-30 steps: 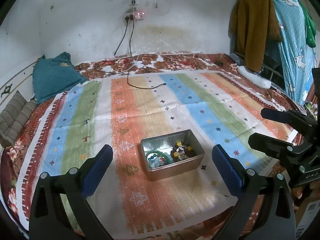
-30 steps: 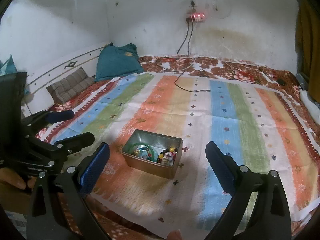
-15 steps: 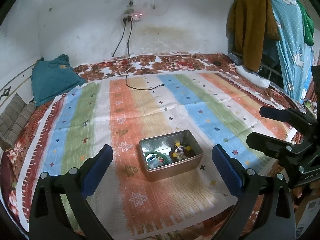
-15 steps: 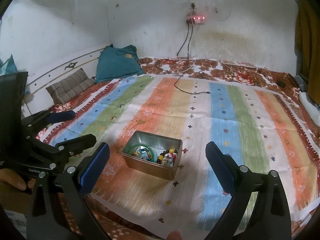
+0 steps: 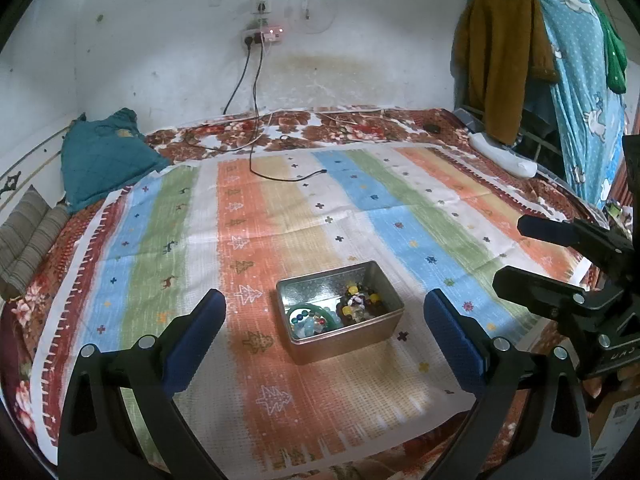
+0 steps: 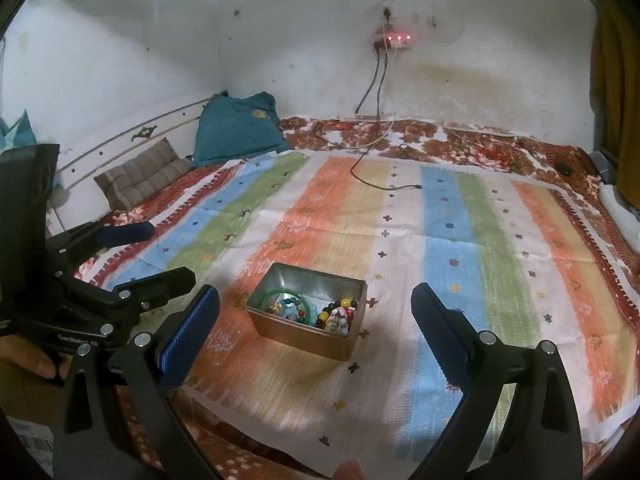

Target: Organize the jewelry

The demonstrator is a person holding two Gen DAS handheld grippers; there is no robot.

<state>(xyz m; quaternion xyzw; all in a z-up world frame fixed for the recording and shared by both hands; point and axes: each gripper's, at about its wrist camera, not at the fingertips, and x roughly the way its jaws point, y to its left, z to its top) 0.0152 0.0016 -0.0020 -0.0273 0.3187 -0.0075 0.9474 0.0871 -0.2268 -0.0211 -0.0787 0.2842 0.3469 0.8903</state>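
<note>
Surface: bed under a striped cloth [image 5: 280, 216], white wall behind with a charging cable [image 5: 256, 112] trailing down.
Tin: my metal tin [image 5: 340, 312] sits on the orange stripe, near the cloth's front edge.
Jewelry: green bangle [image 5: 316, 314] and mixed beads [image 5: 360, 300] inside the tin.
Left tongs [image 5: 324, 312]: spread wide, empty, held above the tin.
Right tongs [image 6: 316, 312]: spread wide, empty, just beside the left.
</note>
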